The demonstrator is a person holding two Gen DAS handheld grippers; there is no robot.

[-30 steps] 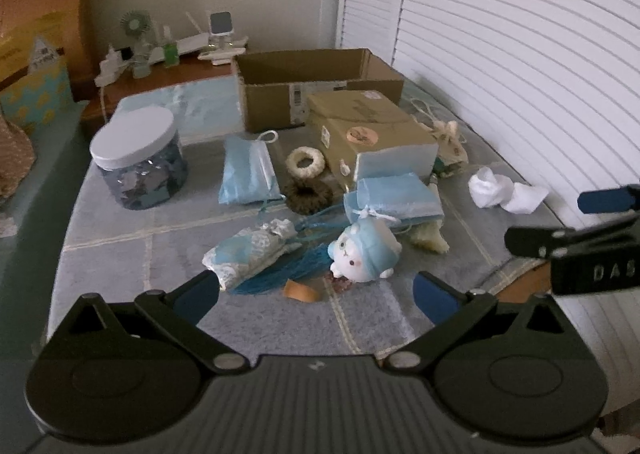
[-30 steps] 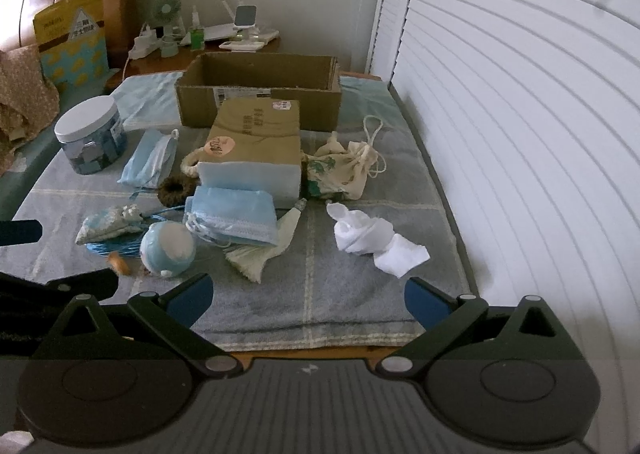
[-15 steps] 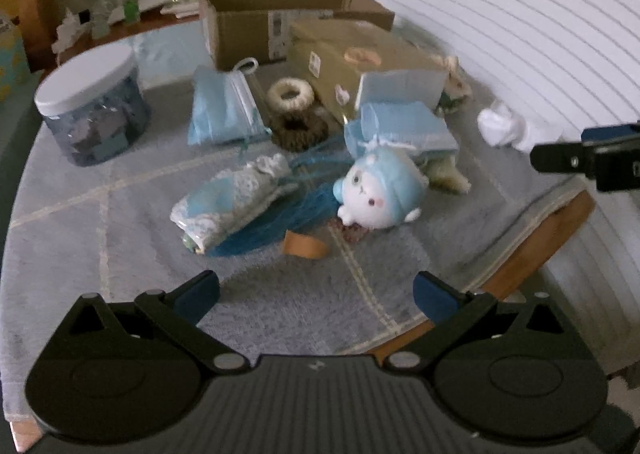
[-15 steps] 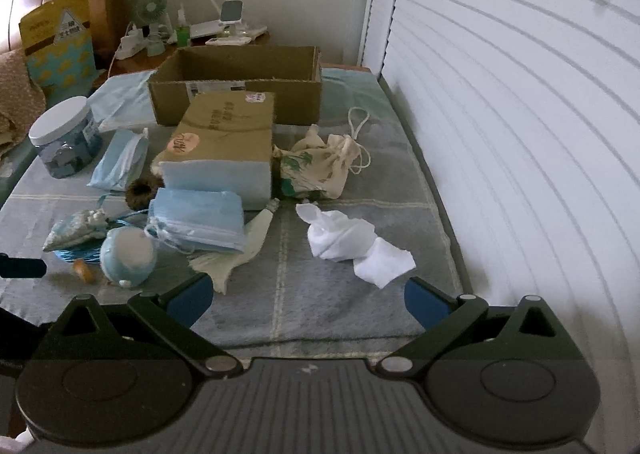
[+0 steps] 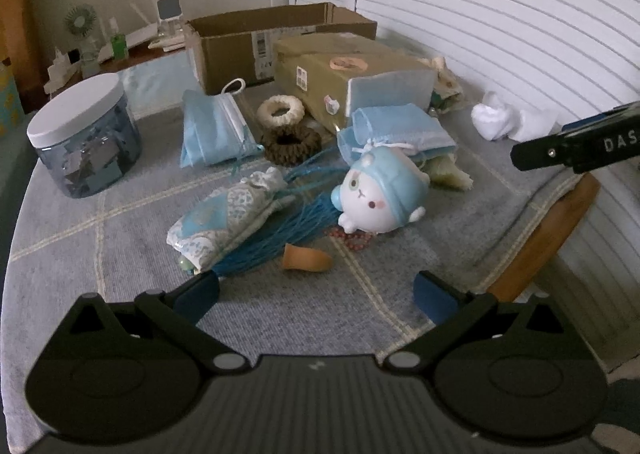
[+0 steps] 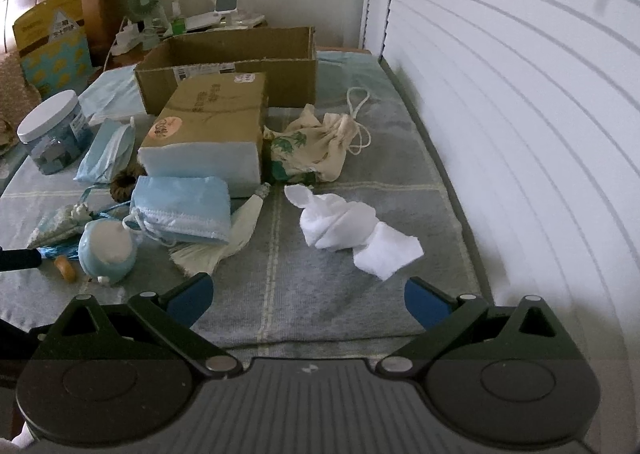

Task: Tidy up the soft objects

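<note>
The left gripper (image 5: 316, 290) has moved closer to the plush (image 5: 380, 194), jaws wide and empty. The right gripper (image 6: 306, 296), equally spread and empty, hovers near the white cloth (image 6: 352, 230) on the mat (image 6: 320, 314).

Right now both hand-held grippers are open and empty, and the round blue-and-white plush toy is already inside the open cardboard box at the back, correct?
Not quite. The left hand-held gripper and right hand-held gripper are open and empty, but the plush toy is not in the cardboard box. The left wrist view shows it lying on the grey cloth, well in front of the box.
</note>
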